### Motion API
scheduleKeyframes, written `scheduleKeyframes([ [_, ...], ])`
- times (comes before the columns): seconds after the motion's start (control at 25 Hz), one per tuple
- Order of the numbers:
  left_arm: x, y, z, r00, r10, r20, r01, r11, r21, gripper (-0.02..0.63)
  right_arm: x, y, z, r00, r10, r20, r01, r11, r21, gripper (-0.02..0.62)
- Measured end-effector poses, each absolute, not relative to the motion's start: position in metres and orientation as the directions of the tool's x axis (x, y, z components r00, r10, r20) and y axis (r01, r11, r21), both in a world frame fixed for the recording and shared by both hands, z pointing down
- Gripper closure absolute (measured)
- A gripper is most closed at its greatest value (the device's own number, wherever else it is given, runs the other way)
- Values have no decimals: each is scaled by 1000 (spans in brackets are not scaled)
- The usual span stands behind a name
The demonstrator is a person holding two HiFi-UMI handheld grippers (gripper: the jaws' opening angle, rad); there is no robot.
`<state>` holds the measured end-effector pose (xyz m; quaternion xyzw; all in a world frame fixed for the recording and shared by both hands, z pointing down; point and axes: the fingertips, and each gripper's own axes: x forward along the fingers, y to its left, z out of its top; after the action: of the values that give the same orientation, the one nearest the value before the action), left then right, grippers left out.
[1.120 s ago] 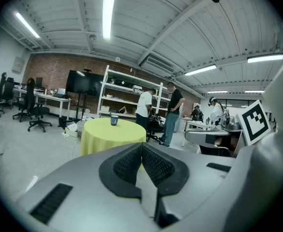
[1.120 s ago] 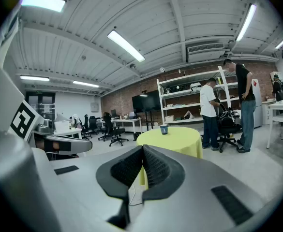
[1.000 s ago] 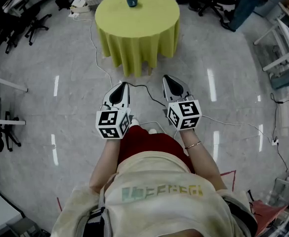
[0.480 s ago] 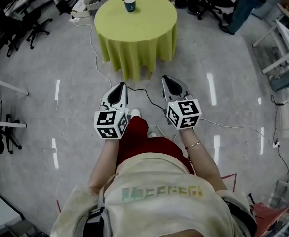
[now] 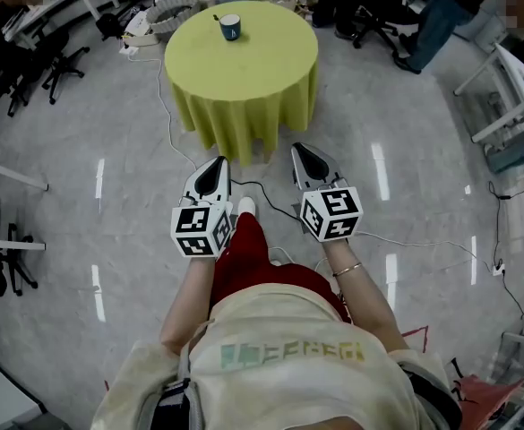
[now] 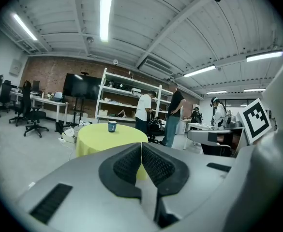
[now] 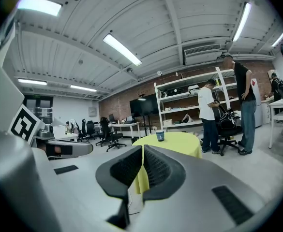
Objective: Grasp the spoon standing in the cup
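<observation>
A dark blue cup with a spoon standing in it sits on a round table with a yellow-green cloth, far ahead of me. The cup shows small in the left gripper view and the cup again in the right gripper view. My left gripper and right gripper are held side by side over the floor, well short of the table. Both are shut with nothing between their jaws.
Cables run across the glossy grey floor beside the table. Office chairs and desks stand at the left. People stand by shelves beyond the table, with white tables at the right.
The table and cup have come slightly nearer and lower in the head view as the person steps forward. Both grippers stay shut and level.
</observation>
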<state>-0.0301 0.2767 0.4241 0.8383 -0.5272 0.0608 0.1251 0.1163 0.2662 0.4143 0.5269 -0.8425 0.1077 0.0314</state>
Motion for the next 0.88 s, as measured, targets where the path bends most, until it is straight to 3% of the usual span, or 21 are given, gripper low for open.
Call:
scheduleKeyframes([
  [0.88,-60,87,445,438,-856,275,-897,-395,198,580,77,82,441,-457,-857,238,-888,424,-179,557],
])
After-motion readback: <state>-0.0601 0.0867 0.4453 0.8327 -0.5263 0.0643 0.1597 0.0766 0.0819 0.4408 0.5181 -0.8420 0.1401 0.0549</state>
